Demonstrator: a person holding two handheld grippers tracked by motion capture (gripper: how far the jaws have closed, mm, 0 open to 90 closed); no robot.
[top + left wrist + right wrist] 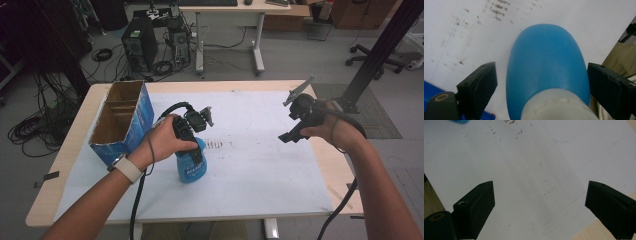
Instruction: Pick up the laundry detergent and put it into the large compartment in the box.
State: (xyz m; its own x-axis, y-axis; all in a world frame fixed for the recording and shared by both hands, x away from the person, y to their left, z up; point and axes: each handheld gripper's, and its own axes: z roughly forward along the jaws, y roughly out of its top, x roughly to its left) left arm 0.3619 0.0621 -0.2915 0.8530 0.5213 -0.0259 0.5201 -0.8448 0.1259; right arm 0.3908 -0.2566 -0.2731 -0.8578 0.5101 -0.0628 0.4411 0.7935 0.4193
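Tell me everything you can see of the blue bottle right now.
The blue bottle stands upright on the white sheet, right of the open cardboard box. It looks like smooth plastic, with a rounded blue body, a pale collar at the neck and a printed label on its front. The left claw straddles it, jaws open: the left jaw stands apart, the right looks close against its side.

You get dim, even light with soft shadows on the white tabletop (260,165), a dark room behind, and soft close-up focus on the blue bottle (546,67).
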